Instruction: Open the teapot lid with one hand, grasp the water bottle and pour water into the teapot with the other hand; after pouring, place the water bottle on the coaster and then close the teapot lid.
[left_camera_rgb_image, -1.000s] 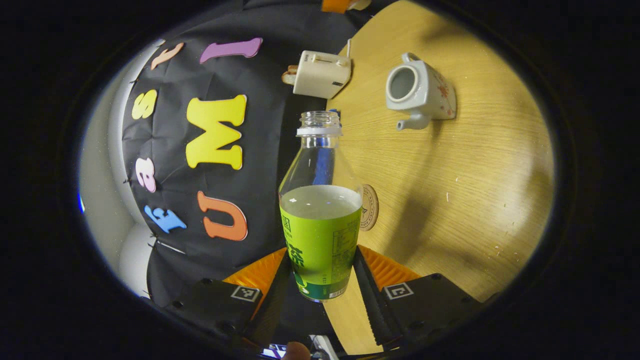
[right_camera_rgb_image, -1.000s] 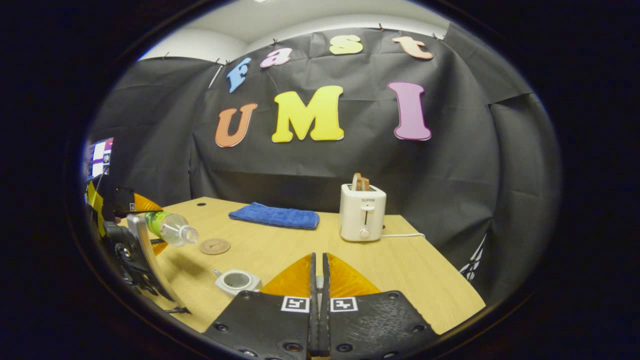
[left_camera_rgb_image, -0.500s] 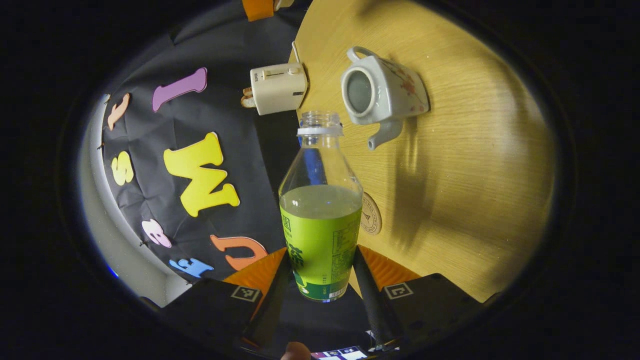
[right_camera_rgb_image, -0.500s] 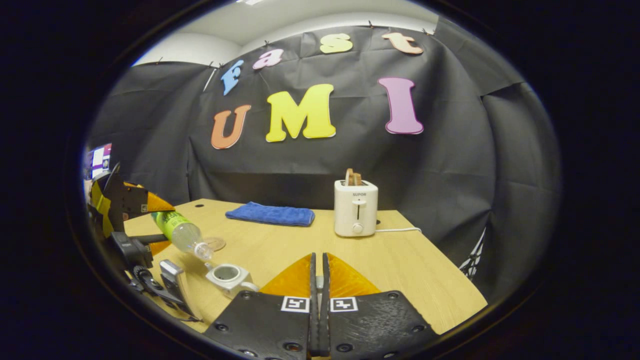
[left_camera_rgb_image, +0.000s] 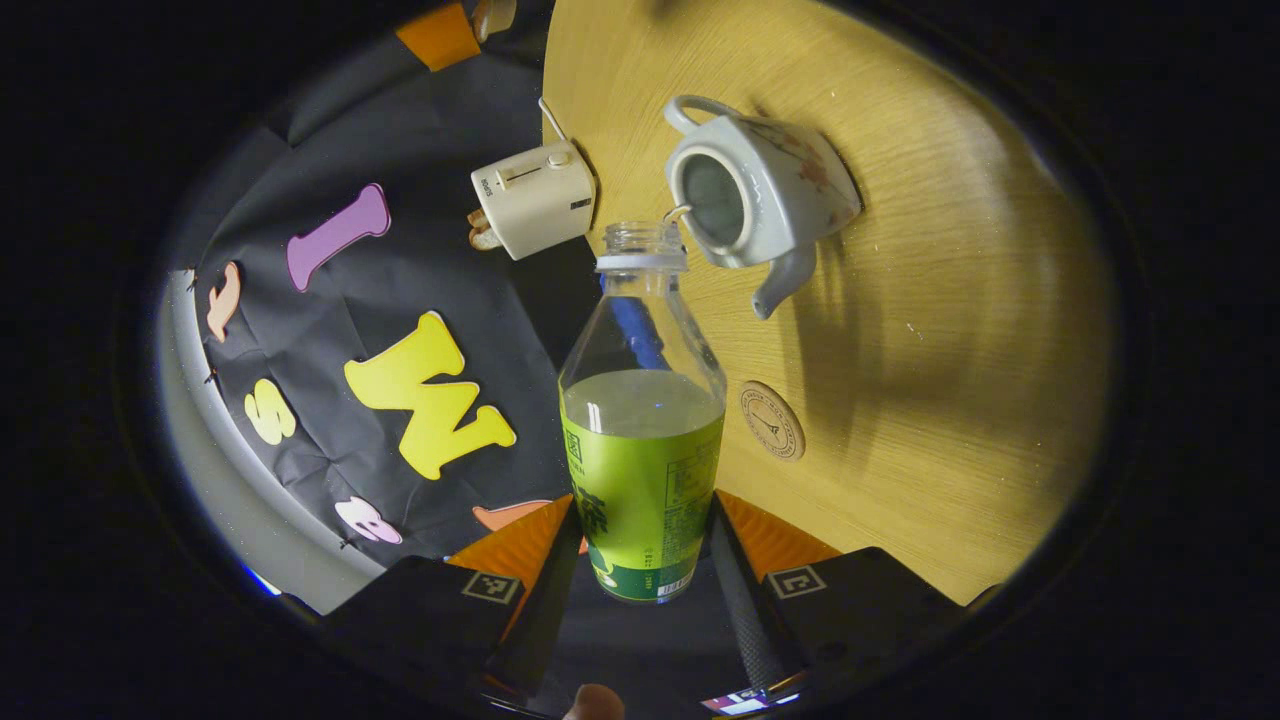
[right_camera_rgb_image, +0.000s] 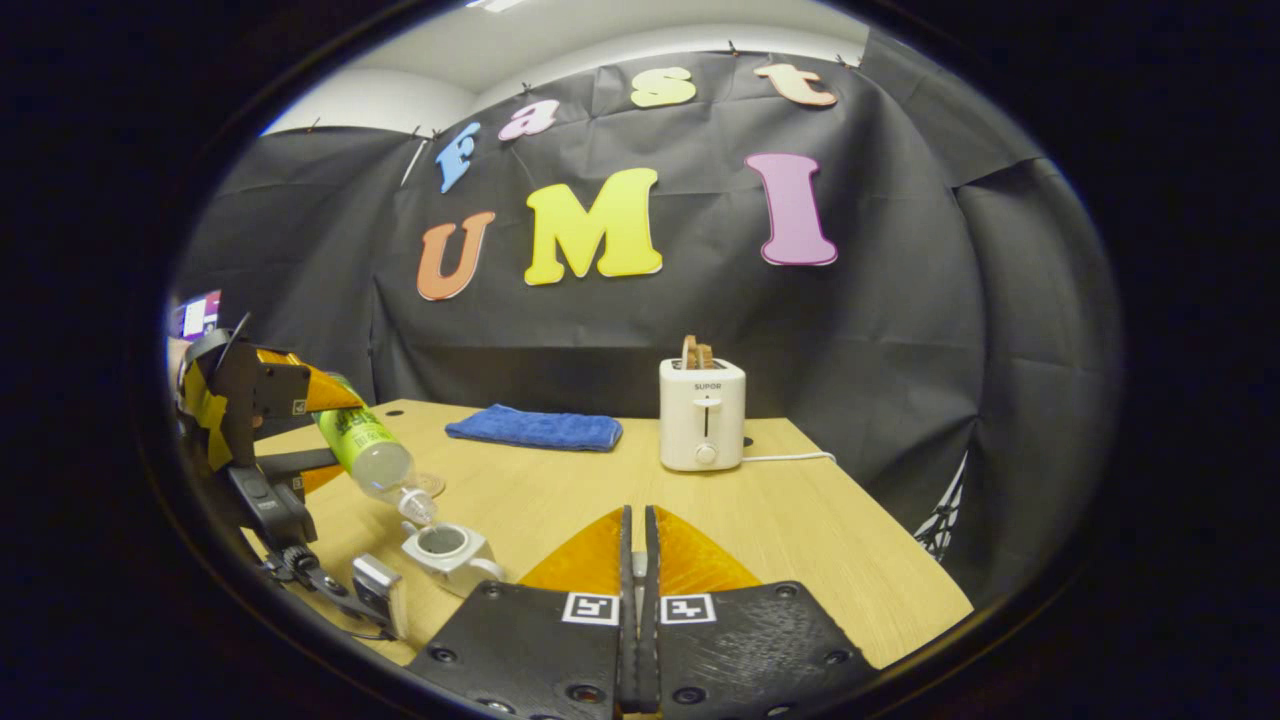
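My left tool (left_camera_rgb_image: 640, 560) has two black plates at its base, each bearing a small square black-and-white marker and round screw heads near the edges. Ribbed wedge-shaped sections rise from the plates toward the fingers. My right tool (right_camera_rgb_image: 636, 600) shows the same build: textured black plates, paired square markers, screws along the lower rim. In the right gripper view, my left tool's body carries yellow-and-black striping.

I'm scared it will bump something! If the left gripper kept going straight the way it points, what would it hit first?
Probably the teapot. The left gripper holds the bottle, whose mouth sits right beside the teapot's open top. Depth is hard to judge, so it might just miss.
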